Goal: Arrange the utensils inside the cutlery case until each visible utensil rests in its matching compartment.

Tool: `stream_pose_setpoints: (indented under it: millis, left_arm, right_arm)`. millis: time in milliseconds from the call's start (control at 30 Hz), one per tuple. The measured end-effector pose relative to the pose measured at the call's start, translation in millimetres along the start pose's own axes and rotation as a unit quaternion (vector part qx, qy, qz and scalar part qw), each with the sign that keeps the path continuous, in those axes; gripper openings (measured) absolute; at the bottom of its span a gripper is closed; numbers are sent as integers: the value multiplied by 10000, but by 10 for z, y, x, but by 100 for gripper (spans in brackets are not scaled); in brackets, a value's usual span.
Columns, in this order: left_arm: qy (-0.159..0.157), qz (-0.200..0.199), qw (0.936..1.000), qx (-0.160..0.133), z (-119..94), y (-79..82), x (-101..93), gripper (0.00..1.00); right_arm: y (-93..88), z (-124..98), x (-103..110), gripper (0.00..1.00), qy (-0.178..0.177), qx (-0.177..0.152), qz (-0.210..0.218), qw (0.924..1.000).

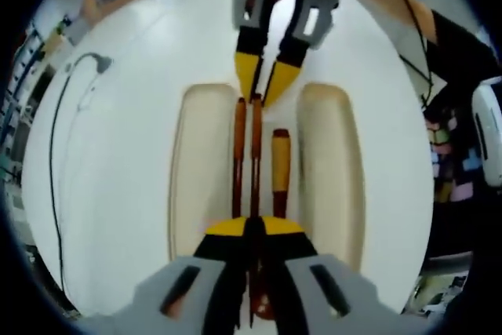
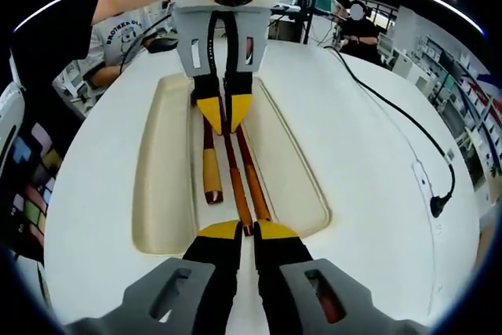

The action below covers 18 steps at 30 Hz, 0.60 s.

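The two long brown wooden chopsticks [image 2: 239, 164] lie lengthwise in the cream cutlery case [image 2: 161, 194] on the white bench [image 2: 376, 186], running straight between both grippers, left fingers [image 1: 227, 227] and right fingers [image 2: 221, 231] each pinched on opposite ends.

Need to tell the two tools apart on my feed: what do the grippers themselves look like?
Both match: the left gripper and right gripper have grey bodies with slotted cut-outs, black jaws and yellow wedge tips. In the right gripper view, the left gripper's white housing carries a yellow-ringed round part.
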<state>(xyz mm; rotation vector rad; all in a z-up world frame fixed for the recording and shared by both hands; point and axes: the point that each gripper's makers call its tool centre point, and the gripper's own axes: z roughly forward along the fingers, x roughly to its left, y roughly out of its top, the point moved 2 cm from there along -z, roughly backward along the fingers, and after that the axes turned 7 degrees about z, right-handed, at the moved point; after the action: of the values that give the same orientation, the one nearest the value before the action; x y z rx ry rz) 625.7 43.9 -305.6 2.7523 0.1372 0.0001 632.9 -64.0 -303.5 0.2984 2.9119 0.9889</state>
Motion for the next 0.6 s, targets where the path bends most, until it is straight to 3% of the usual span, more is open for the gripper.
stream_pose_setpoints:
  millis: [167, 367, 600]
  left_arm:
    - [5, -133, 9998, -149, -97, 56, 26, 4]
    - [116, 29, 9999, -50, -162, 77, -8, 4]
    - [131, 9, 9998, -142, -277, 122, -32, 4]
  right_arm:
    - [27, -57, -17, 5, -56, -156, 44, 9999]
    - [76, -91, -6, 5, -93, -239, 26, 9997]
    - [120, -187, 28, 5, -130, -317, 27, 9994]
